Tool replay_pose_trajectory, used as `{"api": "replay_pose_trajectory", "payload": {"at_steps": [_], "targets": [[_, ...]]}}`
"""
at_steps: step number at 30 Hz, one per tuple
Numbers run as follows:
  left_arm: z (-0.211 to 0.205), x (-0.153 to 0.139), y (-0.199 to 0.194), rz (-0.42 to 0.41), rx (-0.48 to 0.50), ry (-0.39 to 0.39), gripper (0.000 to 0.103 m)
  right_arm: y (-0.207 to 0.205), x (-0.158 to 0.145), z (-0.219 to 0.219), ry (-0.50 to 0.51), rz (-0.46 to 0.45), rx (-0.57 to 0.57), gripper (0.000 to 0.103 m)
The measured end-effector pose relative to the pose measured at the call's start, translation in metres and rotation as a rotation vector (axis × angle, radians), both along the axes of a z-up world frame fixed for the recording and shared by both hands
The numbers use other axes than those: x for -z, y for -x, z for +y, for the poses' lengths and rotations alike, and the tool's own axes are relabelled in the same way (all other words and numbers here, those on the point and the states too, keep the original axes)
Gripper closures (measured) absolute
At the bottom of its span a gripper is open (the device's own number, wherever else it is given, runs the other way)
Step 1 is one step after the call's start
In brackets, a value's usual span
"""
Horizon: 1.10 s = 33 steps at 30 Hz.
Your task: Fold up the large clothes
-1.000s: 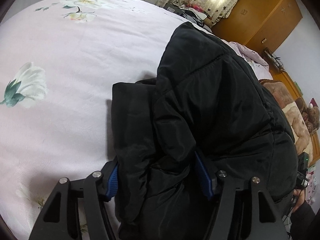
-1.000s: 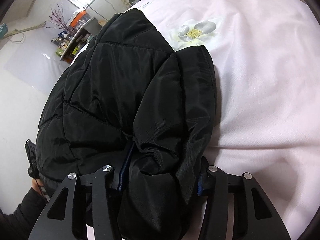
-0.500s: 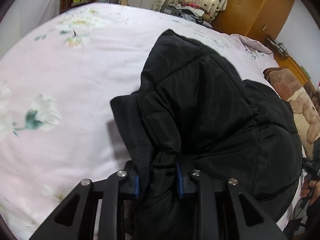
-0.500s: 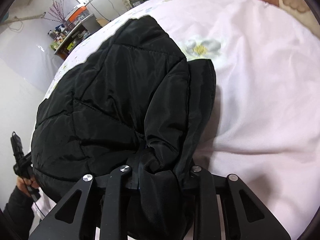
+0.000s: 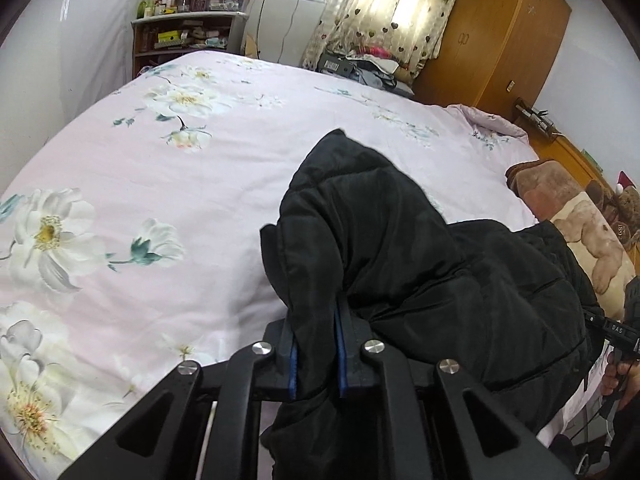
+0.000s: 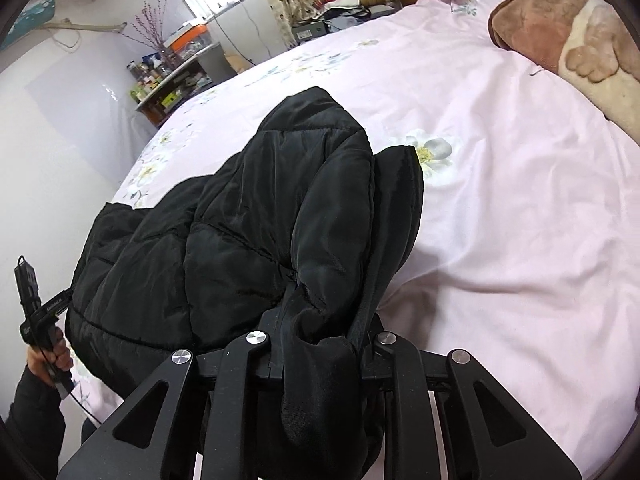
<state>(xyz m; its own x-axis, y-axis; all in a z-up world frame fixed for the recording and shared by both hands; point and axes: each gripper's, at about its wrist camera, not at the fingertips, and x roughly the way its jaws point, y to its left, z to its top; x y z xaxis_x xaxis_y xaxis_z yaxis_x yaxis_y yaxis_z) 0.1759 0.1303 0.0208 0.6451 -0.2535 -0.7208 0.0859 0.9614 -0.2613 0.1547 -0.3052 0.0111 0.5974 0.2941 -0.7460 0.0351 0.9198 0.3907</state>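
A black quilted puffer jacket (image 5: 420,264) lies bunched on the pink flowered bedspread (image 5: 168,184) near the bed's near edge. My left gripper (image 5: 316,356) is shut on a fold of the jacket's left side, lifted a little off the bed. In the right wrist view the same jacket (image 6: 248,232) hangs from my right gripper (image 6: 324,344), which is shut on a thick fold of its right side. The jacket's middle sags between the two grippers. The other gripper's handle shows at each frame's edge.
A brown and cream plush blanket (image 6: 568,44) lies at the bed's right side. A cluttered shelf (image 5: 180,36) stands beyond the far left corner, a wooden wardrobe (image 5: 492,32) at the far right. Clothes (image 5: 368,64) are piled past the far edge.
Both grippers have closed on the jacket's folds and lifted and pulled back, raising the near part of the jacket off the bed. More of the room now shows.
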Motion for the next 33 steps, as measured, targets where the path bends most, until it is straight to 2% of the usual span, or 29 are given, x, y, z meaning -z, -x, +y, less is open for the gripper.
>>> {"api": "replay_pose_trajectory", "payload": {"at_steps": [4, 7, 8, 9, 10, 11, 12, 17, 21, 23, 25, 27, 29, 30, 33], "targets": [[0.000, -0.003, -0.003, 0.003, 0.027, 0.016, 0.094, -0.003, -0.004, 0.005, 0.001, -0.010, -0.013, 0.083], [0.008, 0.025, -0.012, 0.080, 0.019, 0.010, 0.086, -0.009, 0.012, 0.001, 0.012, 0.040, -0.022, 0.082], [0.010, 0.033, -0.012, 0.103, 0.015, 0.022, 0.081, -0.011, 0.024, -0.005, -0.011, 0.071, -0.010, 0.081], [0.013, 0.042, -0.014, 0.126, 0.009, 0.037, 0.067, -0.013, 0.031, -0.010, -0.028, 0.091, 0.000, 0.079], [0.015, 0.050, -0.015, 0.140, -0.005, 0.027, 0.058, -0.014, 0.035, -0.012, -0.032, 0.103, 0.004, 0.077], [0.018, 0.055, -0.016, 0.138, -0.018, 0.013, 0.041, -0.013, 0.040, -0.012, -0.026, 0.115, 0.002, 0.076], [0.020, 0.060, -0.017, 0.134, -0.028, 0.015, 0.030, -0.014, 0.044, -0.012, -0.015, 0.124, -0.004, 0.076], [0.029, 0.097, -0.039, 0.219, -0.016, 0.204, 0.015, -0.020, 0.061, -0.018, -0.033, 0.156, 0.005, 0.073], [0.017, 0.108, -0.053, 0.215, 0.037, 0.254, 0.016, -0.026, 0.070, -0.020, -0.038, 0.168, 0.000, 0.073], [0.012, 0.112, -0.057, 0.217, 0.054, 0.273, 0.020, -0.030, 0.075, -0.022, -0.050, 0.175, 0.006, 0.072], [0.008, 0.113, -0.057, 0.212, 0.071, 0.281, 0.030, -0.032, 0.078, -0.023, -0.057, 0.179, 0.010, 0.072], [0.005, 0.108, -0.053, 0.197, 0.082, 0.261, 0.049, -0.033, 0.079, -0.021, -0.051, 0.179, 0.010, 0.072], [0.000, 0.097, -0.049, 0.180, 0.087, 0.224, 0.061, -0.035, 0.077, -0.018, -0.030, 0.177, 0.005, 0.073], [-0.001, 0.090, -0.047, 0.168, 0.088, 0.204, 0.067, -0.034, 0.075, -0.016, -0.025, 0.174, 0.004, 0.074], [-0.005, 0.072, -0.038, 0.135, 0.077, 0.164, 0.074, -0.027, 0.066, -0.012, -0.018, 0.153, 0.009, 0.078]]}}
